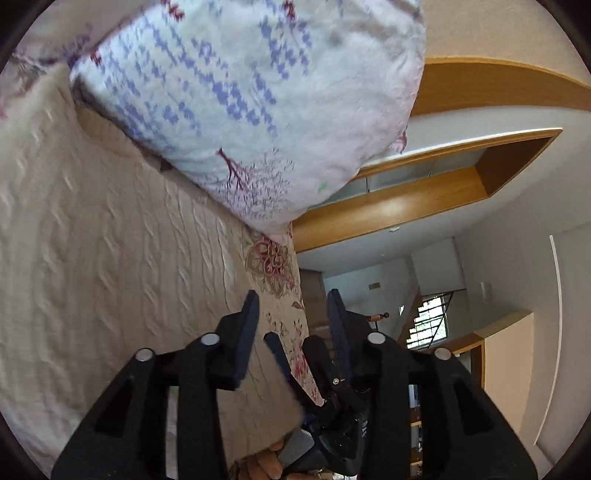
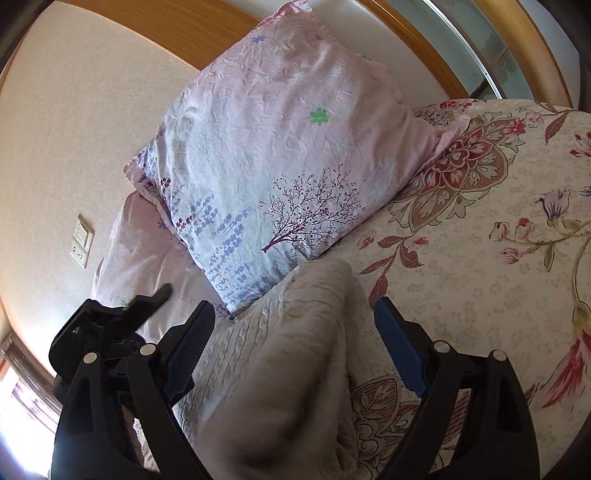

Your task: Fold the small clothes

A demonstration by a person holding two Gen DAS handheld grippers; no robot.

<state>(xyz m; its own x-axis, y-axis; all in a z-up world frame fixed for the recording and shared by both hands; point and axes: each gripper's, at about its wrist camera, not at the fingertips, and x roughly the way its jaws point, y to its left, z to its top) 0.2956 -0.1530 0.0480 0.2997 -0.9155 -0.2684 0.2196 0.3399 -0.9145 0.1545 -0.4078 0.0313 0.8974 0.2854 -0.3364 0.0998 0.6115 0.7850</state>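
A cream cable-knit garment [image 1: 92, 240] lies on the floral bedspread [image 1: 275, 266] and fills the left of the left wrist view. My left gripper [image 1: 293, 299] is open and empty above the garment's right edge. In the right wrist view the same knit [image 2: 273, 332] lies bunched, with a raised fold [image 2: 295, 387] between the fingers of my right gripper [image 2: 295, 310]. The right gripper is open; its jaws stand wide on either side of the fold without closing on it. The other gripper [image 2: 110, 332] shows at the lower left of that view.
A pink and white pillow [image 2: 280, 147] with purple tree prints leans against the wooden headboard [image 2: 192, 29] just beyond the garment. The floral bedspread [image 2: 480, 240] stretches to the right. A wall socket [image 2: 82, 236] sits on the left wall. Wooden shelves [image 1: 424, 199] and a window lie beyond the bed.
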